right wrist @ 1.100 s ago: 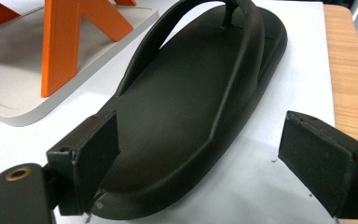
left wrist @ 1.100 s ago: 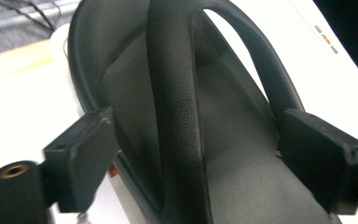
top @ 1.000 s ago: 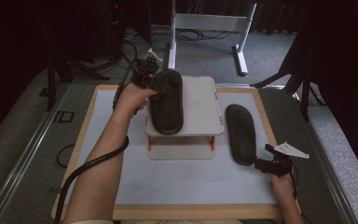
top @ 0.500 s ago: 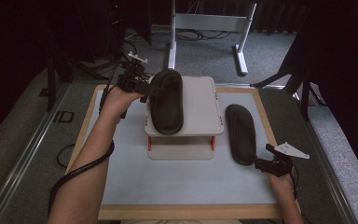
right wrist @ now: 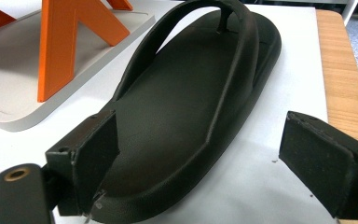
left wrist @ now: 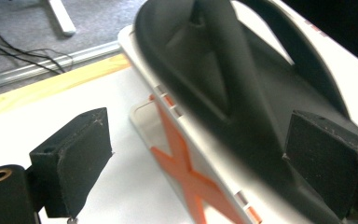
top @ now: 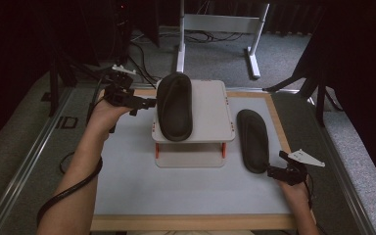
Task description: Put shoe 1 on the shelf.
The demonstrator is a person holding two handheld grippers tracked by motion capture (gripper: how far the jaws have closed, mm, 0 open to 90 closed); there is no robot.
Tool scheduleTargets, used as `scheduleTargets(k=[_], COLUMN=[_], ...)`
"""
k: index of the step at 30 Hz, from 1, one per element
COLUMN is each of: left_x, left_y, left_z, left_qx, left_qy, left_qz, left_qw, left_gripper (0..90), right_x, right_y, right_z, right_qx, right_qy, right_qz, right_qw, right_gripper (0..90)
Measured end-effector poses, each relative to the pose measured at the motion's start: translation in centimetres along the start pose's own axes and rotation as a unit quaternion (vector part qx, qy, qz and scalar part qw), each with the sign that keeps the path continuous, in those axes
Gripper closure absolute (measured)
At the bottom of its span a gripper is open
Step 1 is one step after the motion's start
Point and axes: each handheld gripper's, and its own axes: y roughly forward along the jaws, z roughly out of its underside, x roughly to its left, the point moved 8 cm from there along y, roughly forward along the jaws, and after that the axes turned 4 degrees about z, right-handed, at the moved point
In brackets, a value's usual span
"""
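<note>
Two black rubber flip-flops are in play. One black flip-flop [top: 175,105] is laid on the top deck of the white two-tier stand with orange cross braces [top: 210,115]; the second black flip-flop [top: 252,139] lies flat on the white table mat [top: 127,181], just right of the stand.

Left gripper [top: 139,103] is held open just beside the shelved flip-flop, nothing clamped; in the left gripper view one pad sits over the sole edge, the other out over the mat. Right gripper [top: 274,171] is held open at the heel of the second flip-flop, jaws straddling it, not yet closed.

Handling, as judged: light, soft, flexible foam; droop is expected if lifted by one end. Surface looks matte, so slip is unlikely. Best purchase: sole rim at the heel or the strap [right wrist: 205,28].
</note>
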Motion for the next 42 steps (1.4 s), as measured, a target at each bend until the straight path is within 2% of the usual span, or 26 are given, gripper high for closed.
scheduleTargets(k=[11,18,22,24,26,27,29,32,37,42], left_x=[1.7,2.6,3.3,3.7,3.8,4.1,4.2,4.4,4.5,4.4], left_y=[-0.6,-0.1,0.2,0.3,0.4,0.4,0.5,0.9,1.6,2.3], left_z=[3.5,5.9,7.2,7.8,8.1,8.6,9.1,10.2,11.9,13.3], left_qx=[-0.019,-0.024,-0.037,-0.045,-0.051,-0.062,-0.070,-0.067,-0.067,-0.075], left_qy=[0.000,-0.003,-0.013,-0.009,-0.010,-0.014,-0.012,-0.009,-0.007,0.010], left_qz=[0.003,0.002,0.007,-0.008,-0.009,-0.005,-0.005,-0.002,-0.004,-0.010], left_qw=[0.9998,0.9997,0.9992,0.9989,0.9986,0.9979,0.9975,0.9977,0.9977,0.9971], left_gripper=[6.0,6.0,6.0,6.0,6.0,6.0,6.0,6.0,6.0,6.0], right_x=[0.1,0.1,0.0,0.1,0.1,0.1,0.2,0.3,0.2,0.3], right_y=[0.0,0.0,0.0,0.0,0.1,0.1,0.2,0.3,0.2,0.3], right_z=[0.0,-0.1,-0.1,-0.1,0.0,-0.1,0.0,0.0,0.0,0.0], right_qx=[0.001,-0.006,-0.006,-0.006,-0.006,-0.007,-0.006,-0.005,-0.003,-0.003], right_qy=[-0.001,-0.004,-0.003,-0.004,-0.005,-0.005,-0.010,-0.014,-0.009,-0.010], right_qz=[-0.002,0.003,0.004,0.002,0.004,0.005,0.008,0.008,0.005,0.003], right_qw=[1.0000,1.0000,1.0000,1.0000,1.0000,0.9999,0.9999,0.9999,0.9999,0.9999], right_gripper=[11.1,11.1,11.2,11.2,11.1,11.1,11.1,11.2,11.2,11.2])
